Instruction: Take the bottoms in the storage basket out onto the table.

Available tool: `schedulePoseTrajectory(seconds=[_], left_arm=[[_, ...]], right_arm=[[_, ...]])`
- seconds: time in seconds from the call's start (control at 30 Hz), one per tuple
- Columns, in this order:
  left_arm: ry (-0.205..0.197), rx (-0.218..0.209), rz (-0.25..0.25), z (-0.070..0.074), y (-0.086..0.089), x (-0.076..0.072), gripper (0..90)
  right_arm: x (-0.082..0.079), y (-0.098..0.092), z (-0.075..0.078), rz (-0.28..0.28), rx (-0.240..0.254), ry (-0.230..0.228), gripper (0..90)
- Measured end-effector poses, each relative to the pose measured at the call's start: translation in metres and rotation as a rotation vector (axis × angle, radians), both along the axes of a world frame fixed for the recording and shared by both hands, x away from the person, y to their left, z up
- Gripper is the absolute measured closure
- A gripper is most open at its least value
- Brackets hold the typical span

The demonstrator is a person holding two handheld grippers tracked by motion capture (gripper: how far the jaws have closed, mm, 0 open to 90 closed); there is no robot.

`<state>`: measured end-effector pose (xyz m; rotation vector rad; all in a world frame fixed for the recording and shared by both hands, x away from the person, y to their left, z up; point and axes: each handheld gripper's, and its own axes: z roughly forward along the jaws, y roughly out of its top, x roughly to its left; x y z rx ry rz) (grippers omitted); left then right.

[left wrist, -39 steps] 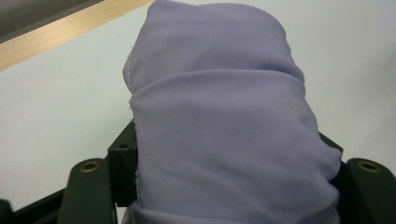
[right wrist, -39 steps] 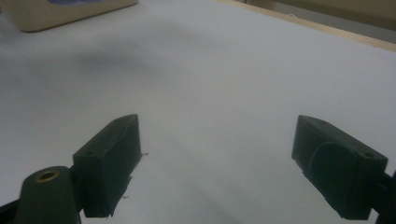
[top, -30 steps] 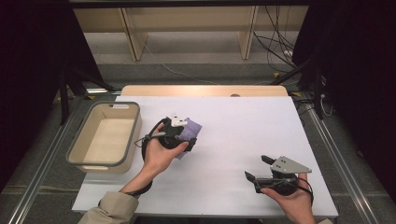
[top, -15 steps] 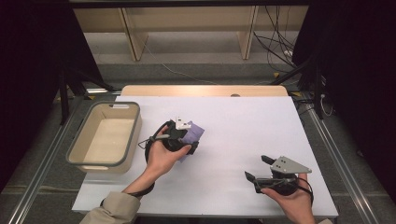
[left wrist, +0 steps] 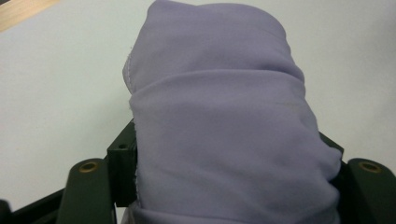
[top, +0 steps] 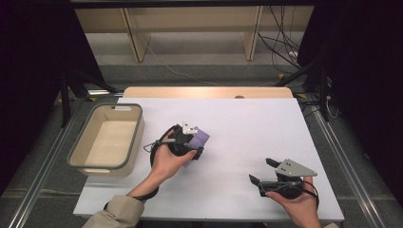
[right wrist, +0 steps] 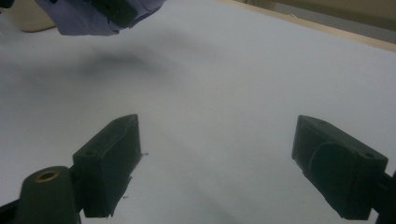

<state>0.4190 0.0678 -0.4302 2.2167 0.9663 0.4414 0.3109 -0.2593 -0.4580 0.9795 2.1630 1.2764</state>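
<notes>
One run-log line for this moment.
left gripper: shut on folded lilac cloth, above white table | right gripper: open, empty | beige plastic bin: empty

Smooth matt lilac cloth (left wrist: 224,116) (softly creased), matt black plastic tongs (right wrist: 229,163), matt white tabletop (top: 247,118)

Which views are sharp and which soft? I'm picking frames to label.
High view: evenly lit table, dark surroundings, fairly sharp. Left gripper view: lilac cloth close up, slightly soft. Right gripper view: right gripper jaws blurred, with the cloth's soft shadow on the table.
</notes>
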Motion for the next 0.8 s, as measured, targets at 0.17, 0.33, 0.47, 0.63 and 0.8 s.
schedulePoseTrajectory(seconds=[0.17, 0.33, 0.47, 0.63, 0.8], left_arm=[[0.006, 0.021, -0.01, -0.004, -0.002, 0.0, 32.0], [0.008, 0.03, -0.013, -0.008, -0.004, 0.0, 32.0], [0.01, 0.032, -0.016, -0.009, -0.005, 0.001, 31.9], [0.022, 0.042, -0.022, -0.013, -0.007, 0.001, 31.8], [0.025, 0.047, -0.019, -0.018, -0.009, 0.002, 31.7]], right_arm=[[0.001, 0.001, 0.0, 0.004, -0.002, -0.002, 16.3], [0.0, 0.002, 0.0, 0.007, -0.004, 0.0, 16.3], [0.0, 0.001, 0.0, 0.005, 0.0, -0.001, 16.3], [0.0, 0.002, 0.0, 0.006, -0.004, 0.0, 16.3], [0.0, 0.001, 0.0, 0.008, -0.002, 0.0, 16.3]])
